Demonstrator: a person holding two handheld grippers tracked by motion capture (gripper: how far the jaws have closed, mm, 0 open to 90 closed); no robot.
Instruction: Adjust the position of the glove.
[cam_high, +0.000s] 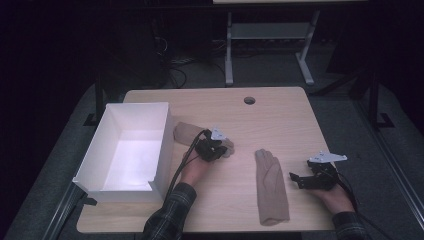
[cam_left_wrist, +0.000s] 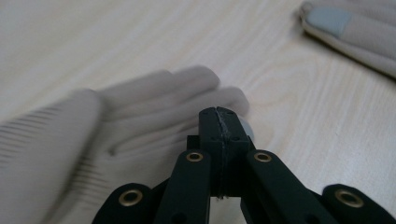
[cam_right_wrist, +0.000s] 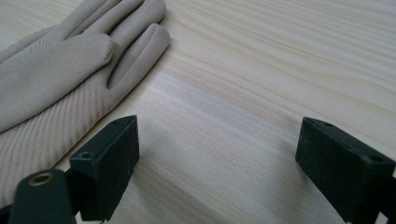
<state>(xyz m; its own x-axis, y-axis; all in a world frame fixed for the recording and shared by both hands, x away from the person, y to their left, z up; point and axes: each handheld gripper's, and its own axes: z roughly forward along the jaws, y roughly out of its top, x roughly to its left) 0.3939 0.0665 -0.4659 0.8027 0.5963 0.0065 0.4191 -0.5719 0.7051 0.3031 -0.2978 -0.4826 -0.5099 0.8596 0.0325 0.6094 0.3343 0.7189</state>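
Note:
Two beige gloves lie on the wooden table (cam_high: 285, 120). One glove (cam_high: 186, 132) is beside the white box, and my left gripper (cam_high: 216, 148) is over its fingers. In the left gripper view the jaws (cam_left_wrist: 219, 116) are pressed together at a fingertip of this glove (cam_left_wrist: 154, 107), with a thin pale strip pinched between them. The second glove (cam_high: 270, 186) lies flat at centre right, fingers pointing away; its grey-tipped finger shows far off (cam_left_wrist: 355, 32). My right gripper (cam_high: 299, 178) rests open just right of it, bare wood between its jaws (cam_right_wrist: 215, 163), with that glove (cam_right_wrist: 56, 79) to the left.
An open white box (cam_high: 125, 150) stands at the table's left side. A round cable hole (cam_high: 249, 100) sits near the far edge. A desk frame (cam_high: 270, 45) stands on the dark floor beyond. Bare wood lies between the gloves and at the far right.

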